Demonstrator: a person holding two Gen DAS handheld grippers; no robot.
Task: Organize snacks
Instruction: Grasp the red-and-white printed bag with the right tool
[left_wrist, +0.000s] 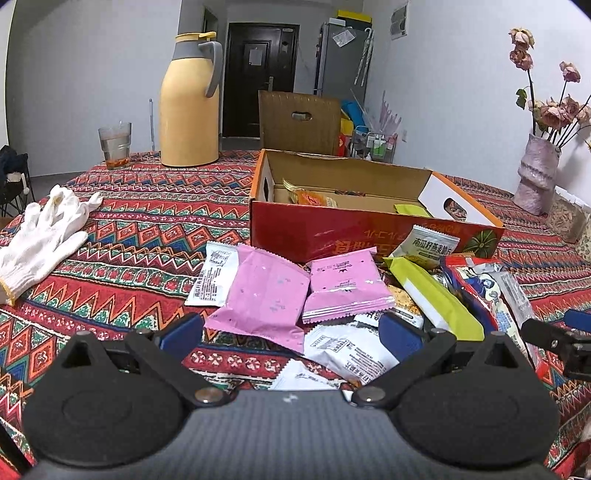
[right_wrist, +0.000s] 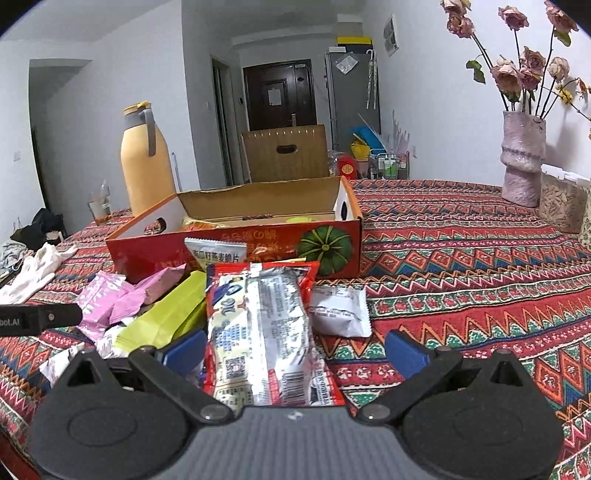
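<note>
A red cardboard box (left_wrist: 332, 229) (right_wrist: 236, 251) stands open on the patterned tablecloth, a few snack packets inside. In front of it lies a heap of packets: two pink ones (left_wrist: 266, 295) (left_wrist: 345, 288), white ones (left_wrist: 351, 350), a lime-green one (left_wrist: 432, 299) (right_wrist: 166, 317). My left gripper (left_wrist: 291, 332) is open, its blue fingers low on either side of the pink and white packets. My right gripper (right_wrist: 295, 347) is open around a long red-and-silver packet (right_wrist: 258, 325), whose near end lies between its fingers. Another white packet (right_wrist: 340, 310) lies to the right.
A yellow thermos jug (left_wrist: 188, 103) and a glass (left_wrist: 115, 146) stand at the back left. White gloves (left_wrist: 44, 232) lie at the left. A pink vase of dried roses (right_wrist: 522, 158) and a clear container (right_wrist: 561, 206) sit at the right. A wooden chair back (left_wrist: 299, 122) rises behind the table.
</note>
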